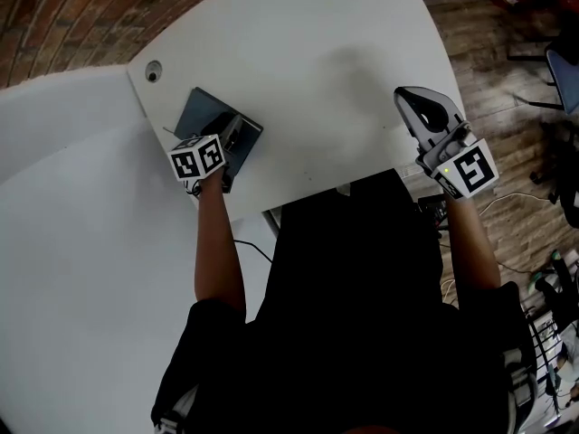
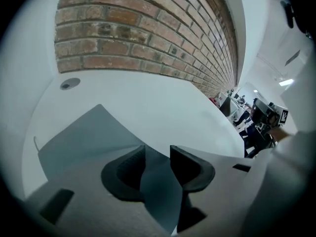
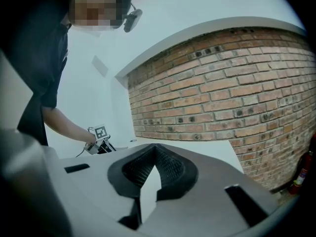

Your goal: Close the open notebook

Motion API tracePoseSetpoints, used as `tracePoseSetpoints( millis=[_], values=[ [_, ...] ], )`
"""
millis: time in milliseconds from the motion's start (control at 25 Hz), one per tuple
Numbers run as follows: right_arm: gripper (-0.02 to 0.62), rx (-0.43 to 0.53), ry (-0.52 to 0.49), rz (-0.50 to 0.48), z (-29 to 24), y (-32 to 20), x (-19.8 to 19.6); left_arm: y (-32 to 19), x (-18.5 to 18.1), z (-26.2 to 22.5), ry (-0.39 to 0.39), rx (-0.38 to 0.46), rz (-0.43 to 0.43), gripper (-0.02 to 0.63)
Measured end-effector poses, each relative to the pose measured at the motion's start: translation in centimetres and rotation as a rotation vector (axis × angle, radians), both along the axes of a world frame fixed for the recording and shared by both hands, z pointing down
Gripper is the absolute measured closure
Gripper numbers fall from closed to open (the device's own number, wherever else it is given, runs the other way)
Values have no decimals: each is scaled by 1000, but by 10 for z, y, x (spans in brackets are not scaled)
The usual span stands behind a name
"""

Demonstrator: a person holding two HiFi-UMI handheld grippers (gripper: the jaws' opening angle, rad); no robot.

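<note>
Left gripper [image 2: 158, 153]: forearm [image 1: 217, 242] extended, pitched steeply downward, fingers [image 2: 190, 168] apart. Right gripper [image 3: 156, 151]: held nearly level, fingers closed tip to tip.

A white tabletop [image 1: 317, 52] with a curved edge runs up to a red brick wall [image 2: 148, 28], with a round cable port [image 1: 152, 72] near its corner. To the right is a wooden plank floor [image 1: 484, 48] with loose cables [image 1: 507, 199].

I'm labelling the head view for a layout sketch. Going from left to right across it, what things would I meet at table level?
cable hole → notebook → right gripper
</note>
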State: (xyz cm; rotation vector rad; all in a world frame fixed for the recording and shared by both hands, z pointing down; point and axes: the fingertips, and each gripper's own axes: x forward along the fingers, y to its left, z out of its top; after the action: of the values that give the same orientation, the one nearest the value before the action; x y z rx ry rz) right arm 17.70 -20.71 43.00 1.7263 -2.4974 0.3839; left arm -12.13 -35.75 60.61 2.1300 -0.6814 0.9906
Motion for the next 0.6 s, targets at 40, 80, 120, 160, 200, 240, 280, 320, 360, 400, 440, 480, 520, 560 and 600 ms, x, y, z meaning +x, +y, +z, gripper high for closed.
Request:
tracePoseSetpoints(
  millis=[40,80,120,160,200,240,280,320,360,400,440,480,520,560,600],
  values=[
    [592,7,-1,-9,-1,-1,-2,-1,0,0,1,4,-4,451],
    [592,17,-7,-19,-3,-2,-4,-1,0,0,5,7,-9,451],
    [592,29,-16,-29,-5,-3,-6,-1,0,0,8,10,-11,451],
    [592,36,-22,-38,-7,-3,-8,0,0,0,9,13,-8,451],
    [592,39,-23,-47,-8,-4,-10,1,0,-1,9,20,-3,453],
    [592,39,-20,-59,-8,-4,-12,0,0,-3,6,32,1,453],
    [592,40,-17,-75,-9,-5,-15,0,-1,-7,6,50,1,464],
    [592,42,-13,-91,-11,-6,-19,-1,-2,-12,14,67,-6,477],
    [592,44,-11,-107,-13,-7,-24,-1,-3,-20,32,80,-18,482],
    [592,46,-9,-122,-16,-7,-29,0,-3,-29,55,89,-30,486],
    [592,47,-5,-135,-20,-6,-35,1,-4,-39,80,96,-42,491],
    [592,50,-1,-147,-24,-6,-39,2,-5,-49,107,106,-56,497],
    [592,58,1,-163,-28,-7,-42,3,-6,-61,135,121,-74,507],
    [592,69,1,-184,-32,-9,-45,2,-8,-74,166,142,-97,519],
    [592,82,0,-210,-37,-12,-48,1,-10,-89,198,169,-120,530]
  ],
)
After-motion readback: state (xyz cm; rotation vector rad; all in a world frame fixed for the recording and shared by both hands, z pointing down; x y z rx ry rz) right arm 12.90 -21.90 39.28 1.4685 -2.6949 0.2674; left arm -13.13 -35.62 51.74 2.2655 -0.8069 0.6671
